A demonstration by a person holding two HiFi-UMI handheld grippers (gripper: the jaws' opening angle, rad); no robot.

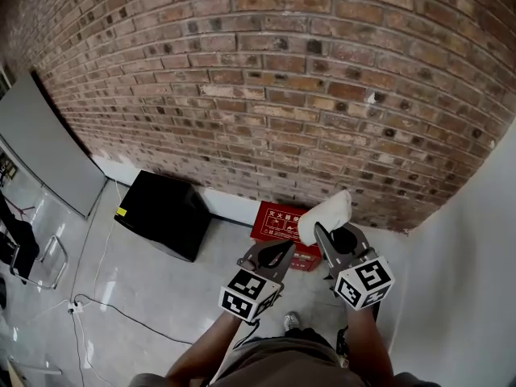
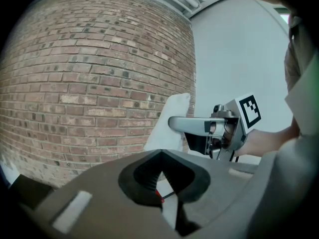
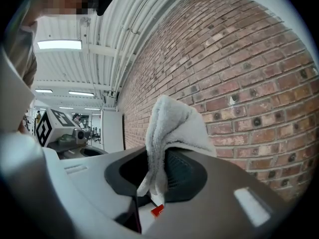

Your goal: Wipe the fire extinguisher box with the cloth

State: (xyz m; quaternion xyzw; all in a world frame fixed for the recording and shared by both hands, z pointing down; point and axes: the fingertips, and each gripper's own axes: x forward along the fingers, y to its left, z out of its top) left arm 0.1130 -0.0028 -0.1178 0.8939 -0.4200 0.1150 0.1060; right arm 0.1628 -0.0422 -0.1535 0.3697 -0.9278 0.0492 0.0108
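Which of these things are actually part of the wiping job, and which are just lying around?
Job:
- white cloth, in the right gripper
- red fire extinguisher box

Lying about:
- black box
- grey panel
- floor cable

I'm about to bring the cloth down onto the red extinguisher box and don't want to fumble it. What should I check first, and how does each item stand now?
1. Cloth grip: ok. The right gripper is shut on the white cloth.
2. Left gripper free: ok. Its jaws are together with nothing between them.
3. Fire extinguisher box located: ok. It sits on the floor against the brick wall.
4. Cloth aimed at the box: not ok. The right gripper view faces the brick wall, not the box.
5. Room beside the box: ok. The black box stands apart to its left.
6. Where the box is dirty: cannot tell.
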